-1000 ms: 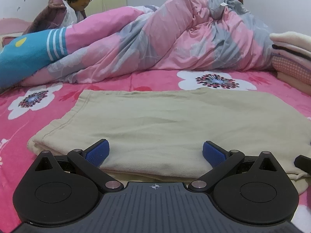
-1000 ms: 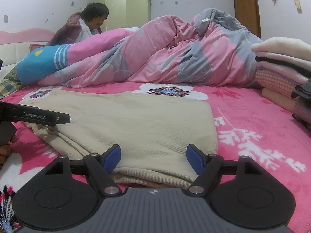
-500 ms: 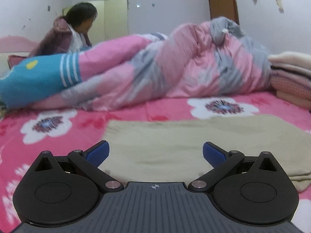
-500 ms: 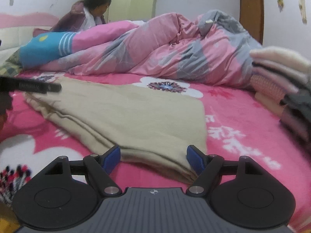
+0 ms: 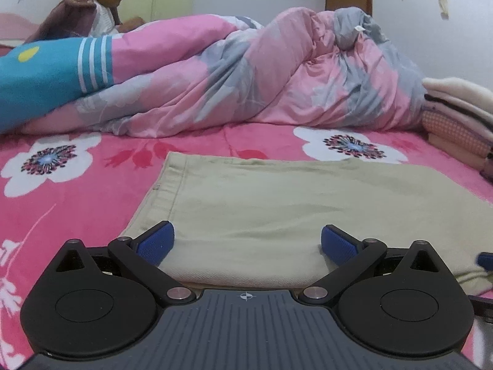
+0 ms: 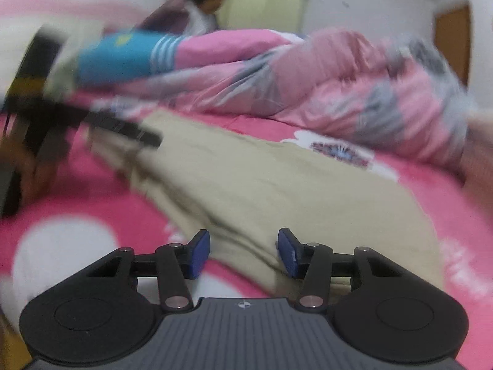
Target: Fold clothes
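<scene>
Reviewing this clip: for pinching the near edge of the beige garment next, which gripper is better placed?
Right, probably. The right gripper has just been closing, its pads either side of the beige garment's near corner, not yet pressing. The left gripper is wide open over the near edge.

The folded garment lies flat on the bed. Behind the garment a rumpled duvet stretches across the bed; behind the duvet's left end sits a person. Right of the garment stands a stack of folded clothes.
</scene>
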